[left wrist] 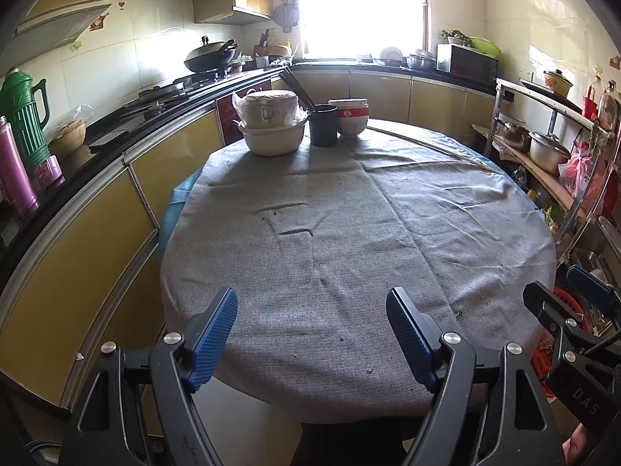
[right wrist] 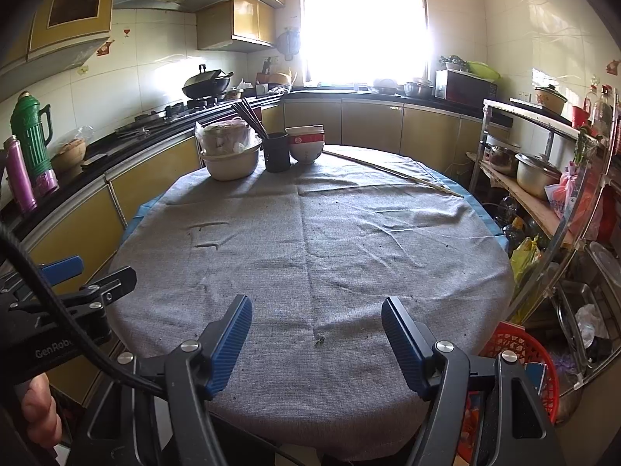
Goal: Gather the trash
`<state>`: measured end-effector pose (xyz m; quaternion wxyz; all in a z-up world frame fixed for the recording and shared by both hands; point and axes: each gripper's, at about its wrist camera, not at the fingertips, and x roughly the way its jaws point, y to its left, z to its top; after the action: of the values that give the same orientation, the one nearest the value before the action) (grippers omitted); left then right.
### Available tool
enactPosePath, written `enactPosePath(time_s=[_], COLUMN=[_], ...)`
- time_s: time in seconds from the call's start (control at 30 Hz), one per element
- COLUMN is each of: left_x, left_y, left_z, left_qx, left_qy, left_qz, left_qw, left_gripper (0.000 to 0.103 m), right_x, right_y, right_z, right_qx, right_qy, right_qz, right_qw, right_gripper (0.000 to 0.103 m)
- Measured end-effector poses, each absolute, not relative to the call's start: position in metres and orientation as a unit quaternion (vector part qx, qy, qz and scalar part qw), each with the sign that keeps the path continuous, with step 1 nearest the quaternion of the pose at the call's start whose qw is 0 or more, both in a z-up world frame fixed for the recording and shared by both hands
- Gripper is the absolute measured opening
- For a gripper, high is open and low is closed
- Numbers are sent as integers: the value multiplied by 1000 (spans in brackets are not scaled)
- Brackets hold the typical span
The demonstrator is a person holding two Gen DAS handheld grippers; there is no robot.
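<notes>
You are only at the approach: both the left hand-held gripper and right hand-held gripper gape wide, holding nothing. A green scrap lies on the bench between the right one's fingers; lower and pinch precisely.

- Your left tool has ribbed blue pads on black arms.
- Your counter wears a grey woven cloth over blue.
- The white bowl carries a red band.
- The thermos is green.
- The basket is red.
</notes>
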<state>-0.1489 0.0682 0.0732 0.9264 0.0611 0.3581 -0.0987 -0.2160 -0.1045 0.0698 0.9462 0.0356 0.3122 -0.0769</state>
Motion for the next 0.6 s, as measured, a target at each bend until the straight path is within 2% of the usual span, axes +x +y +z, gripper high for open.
enactPosePath(time_s=[0.6], left_x=[-142], left_y=[63], left_z=[78], left_qx=[60], left_qy=[347], left_qz=[-84], left_qw=[932], left_gripper=[80], right_x=[-196], right_y=[-119], right_z=[63], right_qx=[49], right_qy=[325], right_qz=[-66], right_qw=[942], right_gripper=[73])
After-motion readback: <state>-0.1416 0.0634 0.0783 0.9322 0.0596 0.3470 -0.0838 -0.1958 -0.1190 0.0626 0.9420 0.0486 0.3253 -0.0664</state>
